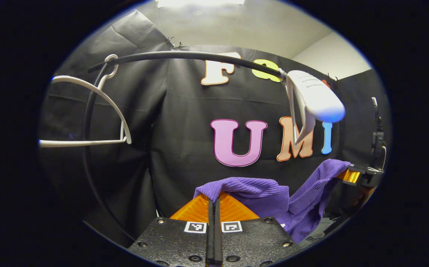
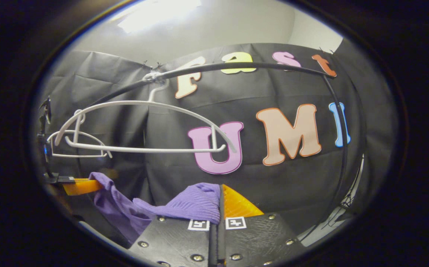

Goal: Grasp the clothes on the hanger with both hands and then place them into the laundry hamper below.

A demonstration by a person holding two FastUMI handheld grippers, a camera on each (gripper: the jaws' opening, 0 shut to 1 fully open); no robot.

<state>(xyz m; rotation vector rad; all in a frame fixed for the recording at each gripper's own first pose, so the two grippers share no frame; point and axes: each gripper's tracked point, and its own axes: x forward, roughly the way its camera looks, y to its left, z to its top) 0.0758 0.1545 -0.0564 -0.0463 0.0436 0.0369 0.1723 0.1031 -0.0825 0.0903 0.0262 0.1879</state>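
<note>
A purple ribbed knit garment [image 1: 259, 193] sags between the two grippers, off the white hangers [image 2: 144, 128] on the black rail [image 2: 236, 67] above. The left gripper [image 1: 213, 207] is closed, pinching one end; the right gripper [image 2: 220, 207] is closed, pinching the other. No readable label shows on the cloth.

- Staged recording booth, not a lived-in home: black cloth wall [image 1: 170, 122] hung in creased panels on every side.
- Pale plain ceiling [image 2: 218, 26] above the cloth, with a bright lamp glare.
- Black curved clothes rail [image 1: 184, 55] set up before the cloth, carrying bare white hangers [image 2: 144, 126].
- Stand with mounted gear [image 1: 377, 137] at the booth's edge.
</note>
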